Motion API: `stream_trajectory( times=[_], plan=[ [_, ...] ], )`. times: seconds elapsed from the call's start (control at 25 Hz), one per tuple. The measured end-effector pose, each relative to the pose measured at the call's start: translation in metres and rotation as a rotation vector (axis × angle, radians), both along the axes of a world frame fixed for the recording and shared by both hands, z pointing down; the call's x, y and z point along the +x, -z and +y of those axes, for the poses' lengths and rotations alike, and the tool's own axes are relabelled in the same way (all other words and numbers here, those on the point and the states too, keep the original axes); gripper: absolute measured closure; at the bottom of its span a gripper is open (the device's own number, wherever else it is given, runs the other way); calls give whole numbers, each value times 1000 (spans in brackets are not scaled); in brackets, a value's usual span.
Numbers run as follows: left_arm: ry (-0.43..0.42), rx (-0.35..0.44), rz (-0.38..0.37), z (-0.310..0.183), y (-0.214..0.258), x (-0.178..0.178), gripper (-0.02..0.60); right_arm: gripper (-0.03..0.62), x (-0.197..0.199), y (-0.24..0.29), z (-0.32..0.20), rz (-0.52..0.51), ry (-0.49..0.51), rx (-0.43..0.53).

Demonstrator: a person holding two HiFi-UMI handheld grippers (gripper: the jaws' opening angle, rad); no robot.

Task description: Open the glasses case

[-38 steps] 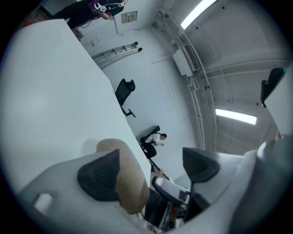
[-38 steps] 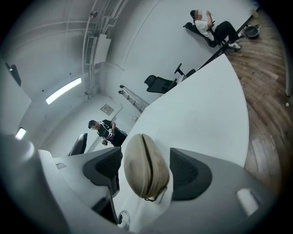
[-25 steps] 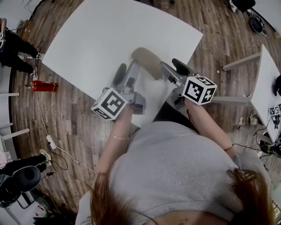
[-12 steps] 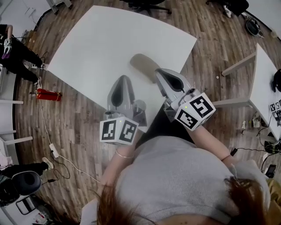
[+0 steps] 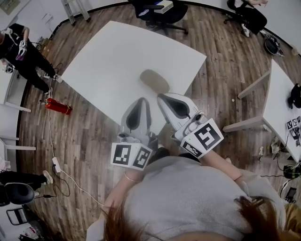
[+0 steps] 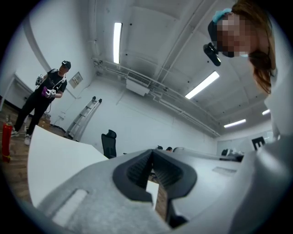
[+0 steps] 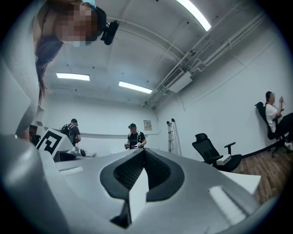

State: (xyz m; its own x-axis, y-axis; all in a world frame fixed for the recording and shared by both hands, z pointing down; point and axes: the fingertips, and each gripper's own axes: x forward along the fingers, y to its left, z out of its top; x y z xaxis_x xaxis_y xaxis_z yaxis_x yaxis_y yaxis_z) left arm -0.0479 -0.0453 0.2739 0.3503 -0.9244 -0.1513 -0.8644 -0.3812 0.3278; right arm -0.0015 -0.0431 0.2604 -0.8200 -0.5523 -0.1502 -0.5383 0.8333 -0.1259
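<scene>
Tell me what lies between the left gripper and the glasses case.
Nothing: the head view shows only bare white table between the left gripper and the glasses case.

Wood-plank floor point(image 5: 89, 136) under me. White table point(image 5: 113, 66) ahead, second white table point(image 5: 282, 94) to my right. Black office chair point(image 5: 162, 13) beyond the far edge. Red fire extinguisher point(image 5: 59, 107) on floor, left. White walls point(image 6: 137, 119), ceiling strip lights point(image 6: 117, 42), ladder point(image 6: 84, 118).

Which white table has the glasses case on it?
The large central table: the glasses case lies on it, near the grippers. The right-hand table bears none.
</scene>
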Motion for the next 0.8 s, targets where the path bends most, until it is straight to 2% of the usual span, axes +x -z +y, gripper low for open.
stream_trajectory(
  times=[0.2, 0.52, 0.8],
  plan=[
    [63, 28, -21, 41, 14, 16, 580, 591, 15, 5, 50, 48, 49, 27],
    [131, -1, -5, 129, -2, 69, 580, 591, 77, -10, 131, 102, 68, 28],
    [163, -7, -11, 188, -1, 76, 580, 591, 78, -7, 187, 105, 117, 39]
  ],
)
